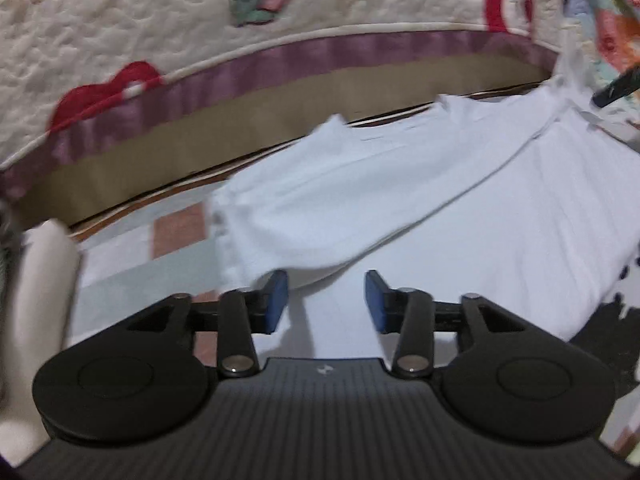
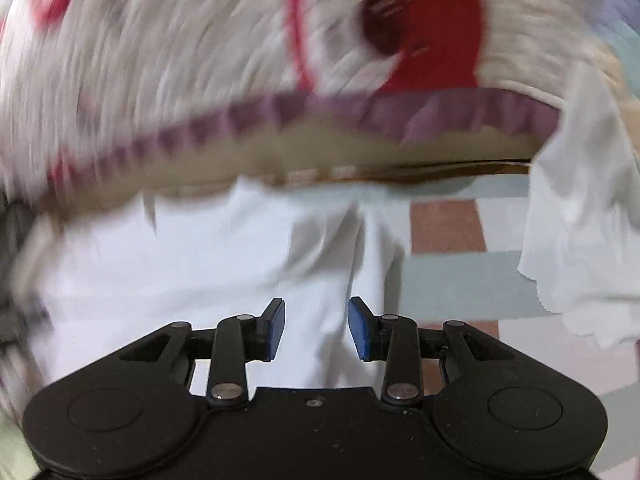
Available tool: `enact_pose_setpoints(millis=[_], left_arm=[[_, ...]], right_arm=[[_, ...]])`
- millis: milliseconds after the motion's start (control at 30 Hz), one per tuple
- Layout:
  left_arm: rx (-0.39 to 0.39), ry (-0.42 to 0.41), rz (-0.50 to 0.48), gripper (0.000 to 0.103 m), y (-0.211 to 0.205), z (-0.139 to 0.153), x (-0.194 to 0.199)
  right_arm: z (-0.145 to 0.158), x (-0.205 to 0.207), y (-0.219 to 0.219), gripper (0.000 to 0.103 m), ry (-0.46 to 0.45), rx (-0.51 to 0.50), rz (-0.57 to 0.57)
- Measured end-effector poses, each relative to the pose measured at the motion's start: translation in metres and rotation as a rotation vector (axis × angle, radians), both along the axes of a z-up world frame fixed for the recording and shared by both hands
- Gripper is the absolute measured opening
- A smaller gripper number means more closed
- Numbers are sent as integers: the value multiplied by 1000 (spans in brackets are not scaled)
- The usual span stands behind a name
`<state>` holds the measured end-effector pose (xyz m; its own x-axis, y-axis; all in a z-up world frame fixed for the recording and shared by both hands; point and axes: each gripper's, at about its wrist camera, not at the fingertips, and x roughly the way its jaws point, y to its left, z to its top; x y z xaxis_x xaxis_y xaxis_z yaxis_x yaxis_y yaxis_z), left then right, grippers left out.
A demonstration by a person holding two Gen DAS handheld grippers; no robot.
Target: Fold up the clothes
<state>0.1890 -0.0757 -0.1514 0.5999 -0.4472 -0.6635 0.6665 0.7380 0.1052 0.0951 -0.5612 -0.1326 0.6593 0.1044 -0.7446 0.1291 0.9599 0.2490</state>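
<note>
A white garment (image 1: 460,200) lies spread on the checked floor, with one part folded over toward the left. My left gripper (image 1: 326,300) is open and empty, just above the garment's near edge below the folded flap. In the right wrist view the same white garment (image 2: 200,260) lies flat in front of my right gripper (image 2: 316,328), which is open and empty over the cloth. The other gripper's black tip (image 1: 616,88) shows at the far right of the left wrist view. The right wrist view is blurred.
A quilted cream bedspread (image 1: 160,32) with red and pink patches and a purple hem (image 1: 320,56) hangs along the back. The floor has pale green and brown squares (image 2: 448,228). Another white cloth (image 2: 580,220) hangs at the right. A white post (image 1: 36,280) stands at the left.
</note>
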Motion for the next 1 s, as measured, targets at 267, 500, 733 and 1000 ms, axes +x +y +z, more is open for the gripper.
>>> enact_pose_setpoints(millis=[267, 500, 733, 1000], left_arm=[[172, -119, -125, 69, -33, -14, 14], [169, -98, -125, 41, -56, -9, 56], [173, -84, -199, 7, -71, -4, 93], [-182, 109, 25, 10, -34, 0, 143]], right_arm=[[-16, 31, 64, 42, 105, -328, 26], [-27, 72, 39, 51, 109, -248, -18], [-20, 101, 5, 50, 33, -239, -113], [-23, 91, -46, 52, 58, -117, -211]])
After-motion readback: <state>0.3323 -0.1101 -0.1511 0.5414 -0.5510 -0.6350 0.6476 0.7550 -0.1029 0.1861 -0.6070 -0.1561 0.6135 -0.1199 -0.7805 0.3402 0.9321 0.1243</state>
